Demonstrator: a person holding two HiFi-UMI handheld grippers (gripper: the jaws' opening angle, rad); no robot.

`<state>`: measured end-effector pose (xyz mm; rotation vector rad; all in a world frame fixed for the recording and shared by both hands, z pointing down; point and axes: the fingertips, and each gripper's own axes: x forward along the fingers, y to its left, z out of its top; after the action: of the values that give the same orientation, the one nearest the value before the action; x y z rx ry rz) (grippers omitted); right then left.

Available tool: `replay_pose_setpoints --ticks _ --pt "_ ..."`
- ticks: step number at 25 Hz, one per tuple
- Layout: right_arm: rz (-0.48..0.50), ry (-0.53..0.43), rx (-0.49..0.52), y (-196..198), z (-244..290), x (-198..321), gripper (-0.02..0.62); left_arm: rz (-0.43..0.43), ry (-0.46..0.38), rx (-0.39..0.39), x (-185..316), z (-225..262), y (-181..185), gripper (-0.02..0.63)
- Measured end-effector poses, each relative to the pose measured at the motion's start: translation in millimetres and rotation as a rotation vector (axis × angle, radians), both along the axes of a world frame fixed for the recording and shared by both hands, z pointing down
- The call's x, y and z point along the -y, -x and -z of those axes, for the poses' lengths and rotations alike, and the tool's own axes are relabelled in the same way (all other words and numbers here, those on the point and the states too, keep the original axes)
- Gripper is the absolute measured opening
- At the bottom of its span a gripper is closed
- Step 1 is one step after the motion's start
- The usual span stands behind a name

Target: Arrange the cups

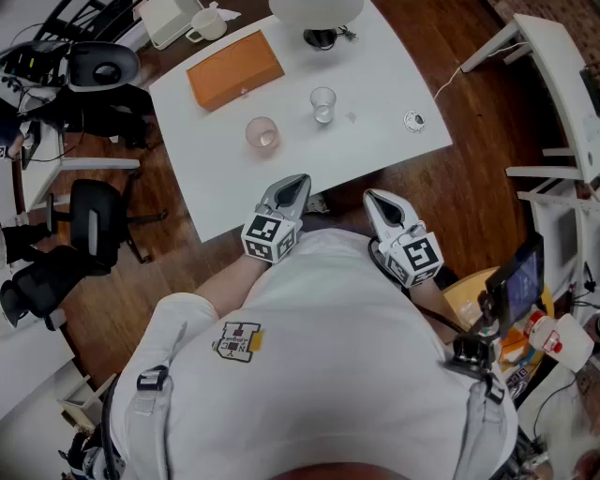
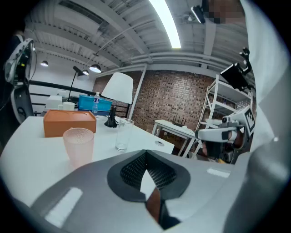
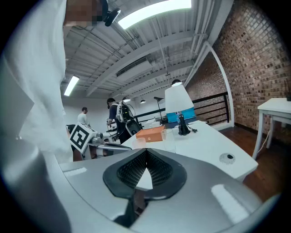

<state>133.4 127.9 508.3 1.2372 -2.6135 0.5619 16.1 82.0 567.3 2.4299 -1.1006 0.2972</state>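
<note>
A frosted pink cup (image 1: 262,134) (image 2: 78,146) and a clear glass (image 1: 322,104) (image 2: 123,134) stand upright on the white table (image 1: 375,56), the glass to the right and a little farther back. My left gripper (image 1: 292,187) (image 2: 145,179) hovers at the table's near edge, short of the pink cup, shut with nothing in it. Beside the left one, at that same near edge, is my right gripper (image 1: 376,199) (image 3: 144,175), also shut and holding nothing. In the right gripper view the pink cup (image 3: 139,143) and the glass (image 3: 168,137) show just above the jaws.
An orange box (image 1: 234,70) lies behind the cups, a lamp base (image 1: 320,37) at the far edge, and a small round disc (image 1: 413,120) at the table's right. A white mug (image 1: 207,23) sits far left. Office chairs (image 1: 94,225) stand left; a white shelf (image 1: 562,112) stands right.
</note>
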Motion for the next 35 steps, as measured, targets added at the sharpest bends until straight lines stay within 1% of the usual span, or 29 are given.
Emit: replay_pose_setpoints --ticks 4,6,11,14,18,20,21,24,26,27,29,30,32,35 --pt "-0.012 -0.016 -0.022 9.4 0.5 41.6 0.0 0.001 -0.058 0.05 55.5 -15.7 0.6 0.0" --pt "0.003 -0.01 -0.04 12.0 -0.4 51.7 0.0 0.007 -0.071 0.068 70.8 -17.4 -1.4 0.0" --pt "0.059 -0.001 -0.082 1.4 -6.9 80.1 0.0 0.006 -0.045 0.092 84.5 -31.1 -15.1 0.0" --pt "0.127 0.001 -0.1 -5.2 -12.0 106.5 0.0 0.038 -0.027 0.138 96.4 -39.7 -14.1 0.0" --pt "0.227 0.007 -0.114 -9.9 -19.2 144.6 0.0 0.124 -0.01 0.191 115.8 -44.7 -3.6 0.0" --pt "0.27 0.005 -0.129 -9.9 -22.6 162.7 0.0 0.135 -0.008 0.206 124.5 -47.9 -4.0 0.0" --pt "0.281 0.005 -0.133 -10.8 -24.3 169.9 0.001 0.132 -0.008 0.212 127.6 -50.6 -6.1 0.025" --pt "0.309 0.006 -0.138 -17.0 -24.9 182.2 0.002 0.131 -0.009 0.238 133.6 -63.4 -16.3 0.17" --pt "0.324 0.011 -0.147 -23.8 -25.5 186.1 0.001 0.126 -0.016 0.259 139.1 -72.7 -24.2 0.283" --pt "0.327 0.015 -0.152 -28.1 -26.4 188.1 0.001 0.121 -0.026 0.269 143.6 -76.4 -28.6 0.322" --pt "0.327 0.024 -0.166 -38.4 -28.1 192.8 0.002 0.116 -0.049 0.285 156.0 -82.2 -38.5 0.369" --pt "0.325 0.028 -0.174 -43.8 -28.3 194.9 0.002 0.117 -0.06 0.288 163.3 -84.1 -43.2 0.38" --pt "0.318 0.038 -0.189 -53.7 -29.4 196.9 0.001 0.137 -0.077 0.287 179.3 -85.8 -49.1 0.394" --pt "0.306 0.049 -0.208 -64.3 -32.8 195.7 0.002 0.181 -0.098 0.282 203.5 -83.9 -49.9 0.394"
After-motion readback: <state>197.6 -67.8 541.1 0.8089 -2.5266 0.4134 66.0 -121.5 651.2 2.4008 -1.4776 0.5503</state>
